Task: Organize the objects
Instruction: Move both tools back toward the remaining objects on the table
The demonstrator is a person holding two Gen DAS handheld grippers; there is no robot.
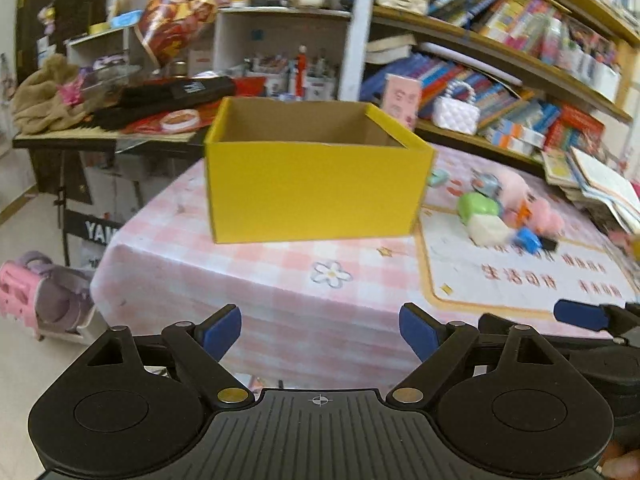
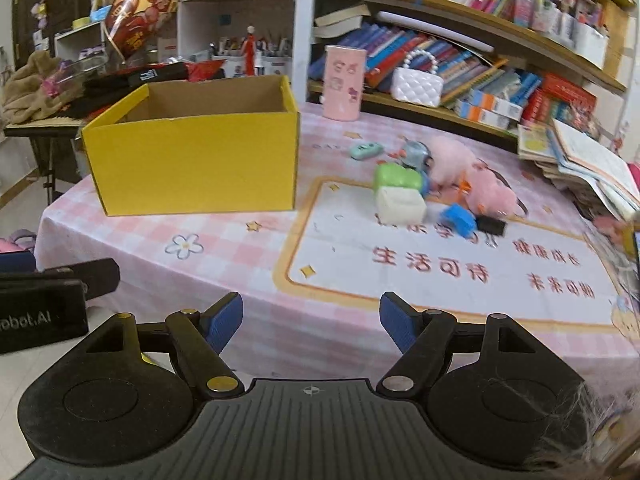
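An open yellow cardboard box (image 1: 316,188) (image 2: 196,168) stands on the pink checked tablecloth; no contents show from this angle. To its right lies a pile of small things: a green block (image 2: 394,176) (image 1: 476,206), a cream block (image 2: 400,204) (image 1: 490,230), a blue piece (image 2: 458,220) (image 1: 528,240), a black piece (image 2: 490,225), pink plush toys (image 2: 476,180) (image 1: 532,200) and a mint toy (image 2: 365,150). My left gripper (image 1: 320,332) is open and empty, short of the table's near edge, facing the box. My right gripper (image 2: 311,322) is open and empty, facing the printed mat.
A pink cup (image 2: 344,82) and a white quilted bag (image 2: 416,84) stand at the table's back. Bookshelves (image 2: 500,40) fill the wall behind. Stacked books (image 2: 580,164) lie at the right edge. A cluttered keyboard stand (image 1: 100,120) is at the left. The left gripper's body (image 2: 44,300) shows beside the right one.
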